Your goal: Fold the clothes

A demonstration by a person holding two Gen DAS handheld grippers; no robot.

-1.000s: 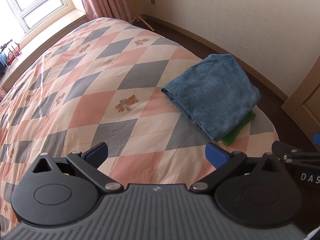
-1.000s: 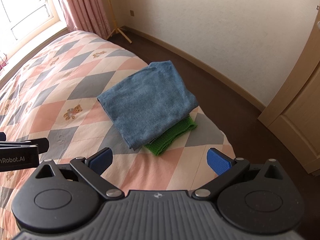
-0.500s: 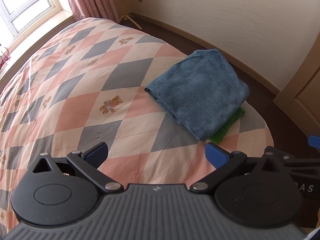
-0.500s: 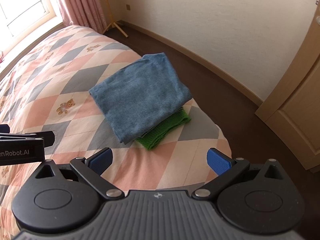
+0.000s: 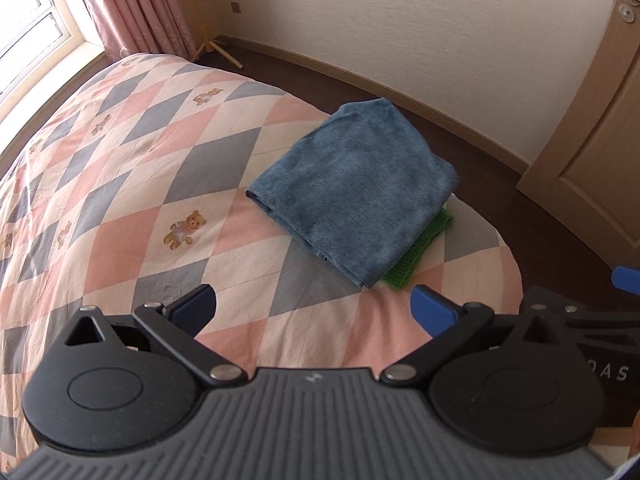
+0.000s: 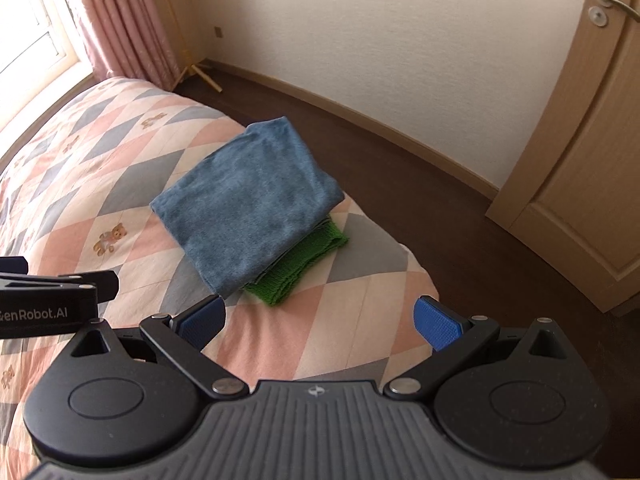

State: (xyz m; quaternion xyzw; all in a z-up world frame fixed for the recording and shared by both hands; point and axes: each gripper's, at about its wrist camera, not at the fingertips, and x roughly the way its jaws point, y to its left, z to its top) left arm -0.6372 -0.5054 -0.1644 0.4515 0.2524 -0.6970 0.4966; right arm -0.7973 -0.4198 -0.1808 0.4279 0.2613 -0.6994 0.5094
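Clothes are off both sets of fingers: left gripper (image 5: 314, 308) spread wide and empty, right gripper (image 6: 320, 318) likewise, neither touching fabric. Both hang above the near edge of the bed (image 5: 132, 184).

Change over the last second: both cameras have pulled back and tilted up. The stack has slid from roughly 3 o'clock toward 1 o'clock in the left view, and the door (image 6: 580, 152) with its handle has come into frame. The stack itself looks unmoved.

Outward from the fingers: folded blue garment (image 5: 356, 192) lies on top of a folded green knit (image 5: 420, 248), which pokes out at its 5 o'clock edge. Stack sits near the bed corner, at 12 o'clock from the right fingers. No unfolded item visible on the quilt.

Read: both pieces look folded and stacked, so this reads as a retreat after the final placement. Task likely finished, or awaiting another garment from out of frame.
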